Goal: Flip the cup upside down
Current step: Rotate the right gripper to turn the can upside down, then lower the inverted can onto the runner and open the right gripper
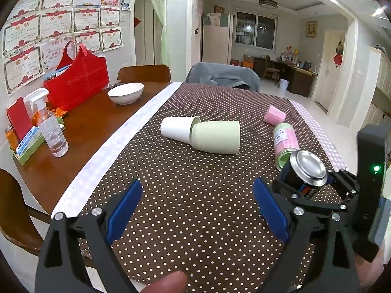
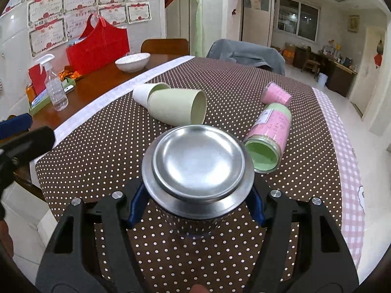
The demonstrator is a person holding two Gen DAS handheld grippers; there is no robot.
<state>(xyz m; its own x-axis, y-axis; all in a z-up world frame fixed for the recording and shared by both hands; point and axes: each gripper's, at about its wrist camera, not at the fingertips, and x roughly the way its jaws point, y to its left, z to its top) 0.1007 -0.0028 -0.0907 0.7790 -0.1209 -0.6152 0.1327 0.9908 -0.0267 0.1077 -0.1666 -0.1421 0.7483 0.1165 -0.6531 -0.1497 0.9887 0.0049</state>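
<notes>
My right gripper is shut on a steel cup, whose shiny metal base faces the camera, close above the dotted cloth. In the left wrist view that cup and the right gripper are at the right. My left gripper is open and empty over the cloth near the front edge. A pale green cup lies on its side mid-table, touching a white cup lying behind it; they also show in the right wrist view, the green cup and the white cup.
A pink and green bottle and its pink cap lie on the right of the brown dotted cloth. A white bowl, red bag and spray bottle stand on the bare wood at left. Chairs stand behind the table.
</notes>
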